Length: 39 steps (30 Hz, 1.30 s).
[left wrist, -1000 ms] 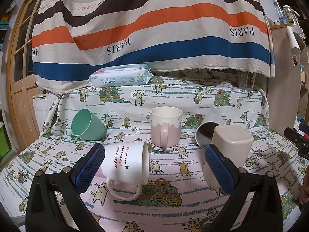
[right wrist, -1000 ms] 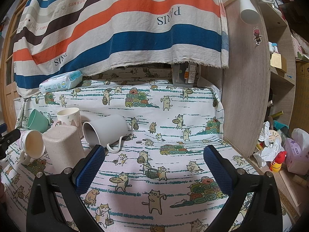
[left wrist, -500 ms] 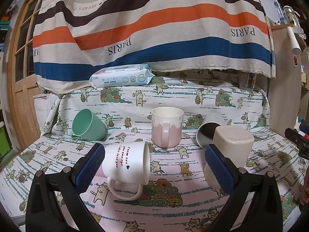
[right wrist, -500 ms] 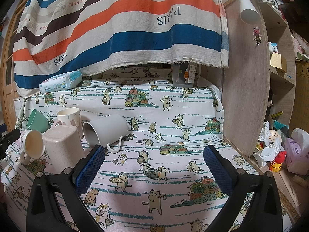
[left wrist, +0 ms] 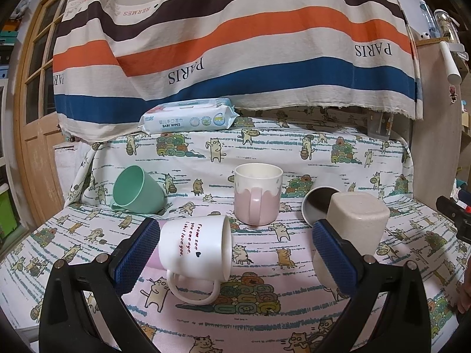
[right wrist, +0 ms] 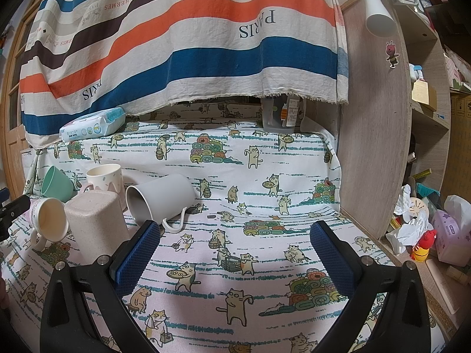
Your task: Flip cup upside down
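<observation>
Cat-print cloth [left wrist: 294, 267]: 5 cups, white mug [left wrist: 194, 247] sideways btwn open jaws.

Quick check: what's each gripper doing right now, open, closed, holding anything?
Left gripper: open, holding nothing; the white mug lies on its side between its fingers.
Right gripper: open, empty, over bare cloth.

Bare cat-print cloth [right wrist: 265, 194] lies right of the grey mug [right wrist: 159, 200]; cups crowd left.
</observation>
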Each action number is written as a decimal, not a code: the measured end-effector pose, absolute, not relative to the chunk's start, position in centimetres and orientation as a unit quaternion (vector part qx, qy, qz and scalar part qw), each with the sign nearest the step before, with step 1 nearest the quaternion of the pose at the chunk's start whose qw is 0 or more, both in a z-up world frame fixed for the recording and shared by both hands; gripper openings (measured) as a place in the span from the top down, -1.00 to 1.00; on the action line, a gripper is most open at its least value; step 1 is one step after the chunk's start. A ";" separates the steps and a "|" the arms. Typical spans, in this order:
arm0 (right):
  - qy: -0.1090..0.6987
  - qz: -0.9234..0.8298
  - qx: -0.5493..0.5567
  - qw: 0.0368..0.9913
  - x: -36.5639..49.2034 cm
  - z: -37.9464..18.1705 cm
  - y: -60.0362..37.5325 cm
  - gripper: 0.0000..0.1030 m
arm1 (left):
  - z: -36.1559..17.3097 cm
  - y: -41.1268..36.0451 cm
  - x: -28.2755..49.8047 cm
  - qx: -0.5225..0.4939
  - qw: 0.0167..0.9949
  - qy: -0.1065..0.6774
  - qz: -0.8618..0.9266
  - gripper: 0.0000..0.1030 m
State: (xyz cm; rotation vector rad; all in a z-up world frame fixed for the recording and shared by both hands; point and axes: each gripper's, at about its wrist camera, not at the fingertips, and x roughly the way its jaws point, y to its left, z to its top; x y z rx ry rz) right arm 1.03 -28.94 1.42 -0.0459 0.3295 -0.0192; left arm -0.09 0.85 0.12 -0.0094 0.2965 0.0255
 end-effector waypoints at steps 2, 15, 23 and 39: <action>0.164 -0.010 -0.023 0.986 1.0 1.4 -28.9 -0.99 | 0.1 0.8 -0.1 -0.004 0.989 0.148 0.012 -0.99; 0.164 -0.010 -0.023 0.986 1.0 1.4 -29.0 -0.99 | 0.1 0.6 0.0 -0.004 0.989 0.148 0.010 -0.99; 0.164 -0.010 -0.022 0.986 1.1 1.4 -29.0 -0.99 | 0.1 0.6 -0.1 -0.004 0.989 0.148 0.010 -0.99; 0.168 -0.012 -0.022 0.986 1.2 1.1 -29.1 -0.99 | 0.0 0.4 -0.1 -0.005 0.989 0.147 0.008 -0.99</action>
